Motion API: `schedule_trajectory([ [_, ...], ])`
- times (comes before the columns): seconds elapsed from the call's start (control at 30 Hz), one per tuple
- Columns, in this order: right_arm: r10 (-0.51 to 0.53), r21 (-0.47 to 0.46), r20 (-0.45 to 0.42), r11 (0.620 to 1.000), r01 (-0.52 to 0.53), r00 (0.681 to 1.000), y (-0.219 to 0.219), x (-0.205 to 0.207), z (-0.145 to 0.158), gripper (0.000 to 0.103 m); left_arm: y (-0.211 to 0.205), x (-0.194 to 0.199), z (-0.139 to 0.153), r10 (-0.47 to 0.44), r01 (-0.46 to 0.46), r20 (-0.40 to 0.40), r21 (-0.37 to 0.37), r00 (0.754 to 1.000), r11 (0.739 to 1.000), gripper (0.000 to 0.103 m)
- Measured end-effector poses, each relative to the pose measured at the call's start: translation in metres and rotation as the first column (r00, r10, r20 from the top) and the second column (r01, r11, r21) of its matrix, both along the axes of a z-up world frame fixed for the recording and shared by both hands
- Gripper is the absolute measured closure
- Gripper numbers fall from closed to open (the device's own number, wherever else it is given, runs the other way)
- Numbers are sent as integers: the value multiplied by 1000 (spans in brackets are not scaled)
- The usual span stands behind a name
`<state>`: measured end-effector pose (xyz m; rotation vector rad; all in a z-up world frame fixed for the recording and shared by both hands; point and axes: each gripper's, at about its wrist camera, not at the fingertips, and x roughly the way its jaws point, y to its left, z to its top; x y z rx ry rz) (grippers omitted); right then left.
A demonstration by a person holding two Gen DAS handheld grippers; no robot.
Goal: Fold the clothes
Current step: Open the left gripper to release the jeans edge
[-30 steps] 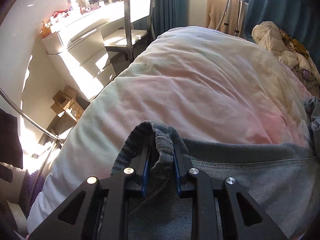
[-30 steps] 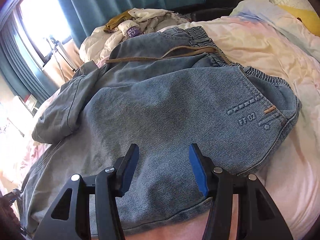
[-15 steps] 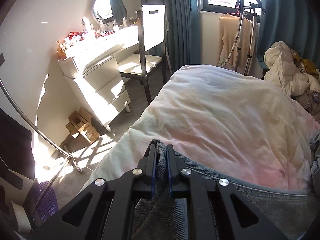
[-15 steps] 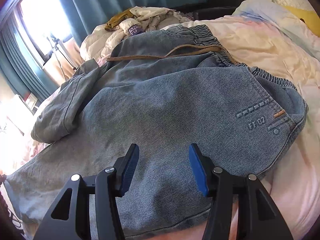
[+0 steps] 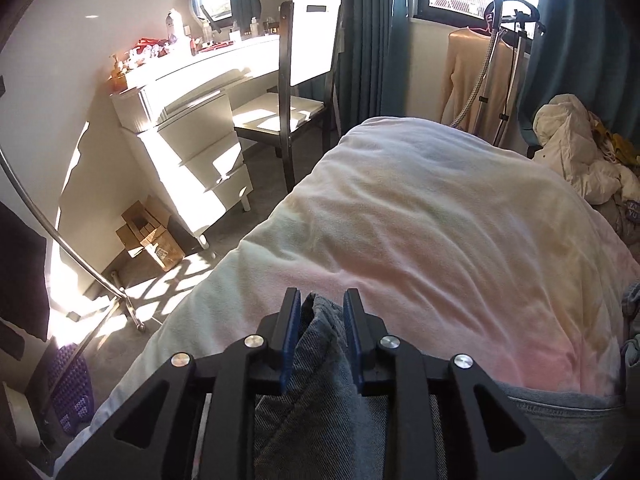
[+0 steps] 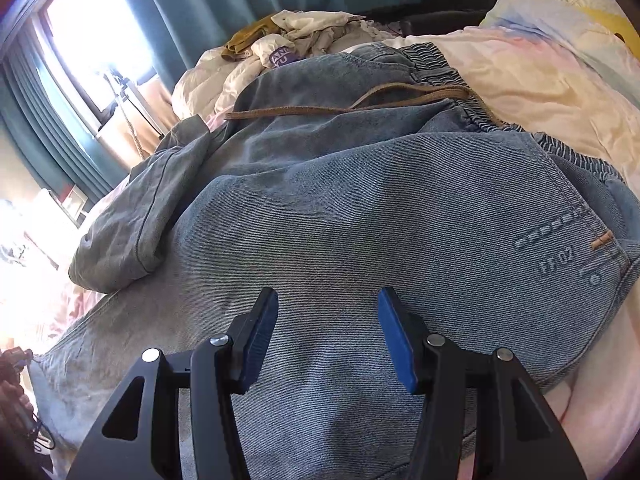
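A: Okay, left gripper (image 5: 322, 312)?
B: Pinched on a bunched fold of the jeans (image 6: 360, 232), denim hem poking up between the blue pads (image 5: 291, 330). Probably gripping the leg end so it can be carried over for a fold.

A: Right gripper (image 6: 328, 332)?
B: Spread wide, nothing between the fingers, hovering over the seat of the jeans. Looks like it's free to pin or smooth the cloth.

A: Where's the garment?
B: Flat on the duvet (image 5: 440, 216), elastic waistband (image 6: 448, 76) at the far end, brown drawstring (image 6: 320, 111) lying across it. One leg already lies doubled over on the left.

A: Containers?
B: Cardboard boxes (image 5: 150, 230) on the floor by the dresser (image 5: 192, 132); contents not readable. Loose clothes pile (image 6: 296, 38) beyond the jeans, not in anything.
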<state>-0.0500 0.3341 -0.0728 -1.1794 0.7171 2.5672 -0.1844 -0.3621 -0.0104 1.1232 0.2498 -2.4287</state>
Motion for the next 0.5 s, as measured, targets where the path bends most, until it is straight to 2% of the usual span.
schedule_trajectory([
  [0.1, 7, -13, -13, 1000, -7, 1000, -1, 2, 3, 51, 15, 12, 24, -41, 43, -65, 30, 997, 999, 69],
  [0.17, 14, -13, -26, 1000, -14, 1000, -2, 4, 6, 51, 32, 22, 40, -81, 87, -117, 48, 990, 995, 58],
  [0.33, 42, 1, -62, 999, -42, 997, -9, 10, 20, 51, 90, 50, 71, -202, 215, -197, 43, 959, 976, 58],
  [0.5, 85, 24, -104, 996, -83, 991, -19, 20, 36, 51, 154, 77, 83, -328, 344, -226, 35, 917, 938, 58],
])
